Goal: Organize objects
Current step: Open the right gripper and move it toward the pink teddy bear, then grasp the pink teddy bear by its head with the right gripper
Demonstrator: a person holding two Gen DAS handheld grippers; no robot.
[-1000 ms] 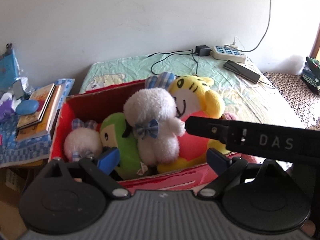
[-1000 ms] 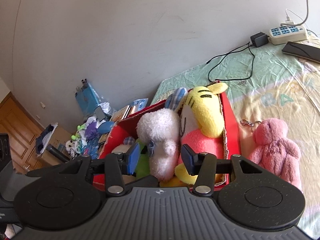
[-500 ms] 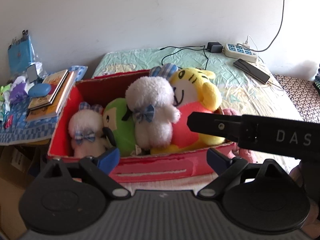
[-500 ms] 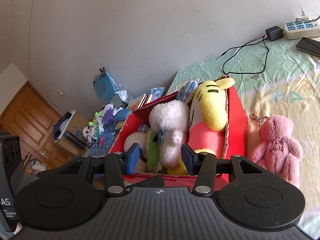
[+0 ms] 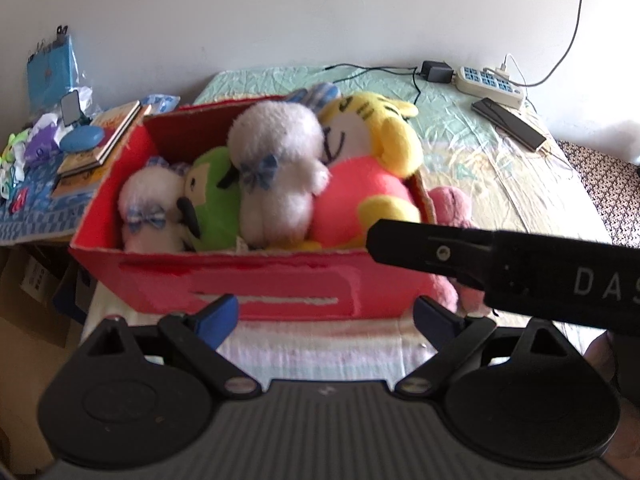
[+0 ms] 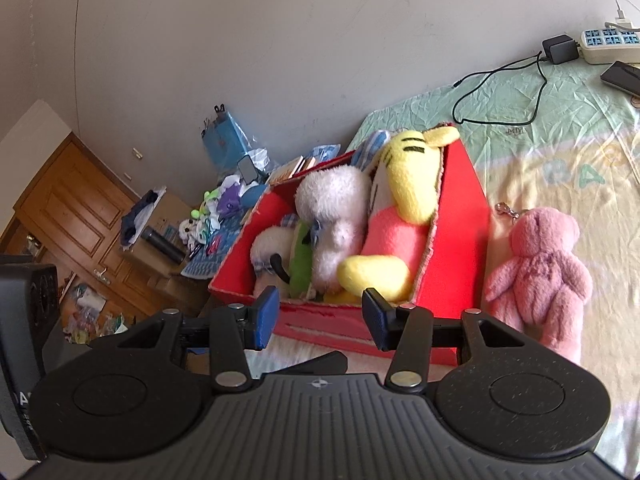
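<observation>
Hovering empty, both claws sit short of the box: the left gripper [image 5: 326,314] has its blue pads spread wide with nothing between them, and the right gripper [image 6: 318,318] is likewise parted and holding nothing, its black body crossing the left camera's view. Just ahead of them sits the red box [image 6: 460,216] on the bed [image 6: 560,128], and it's packed, folks: a small white toy [image 5: 150,204] at the left end, a green one [image 5: 212,196] squeezed beside it, a bigger white toy [image 5: 276,168] with a blue bow, and a yellow tiger [image 5: 372,148] in pink leaning against the right wall. Most of the tidying looks done. One straggler remains: the pink bear [image 6: 538,272] lies on the sheet just outside the box's right wall, keychain clip by its head. I'd say that one is left, and room inside looks tight.
</observation>
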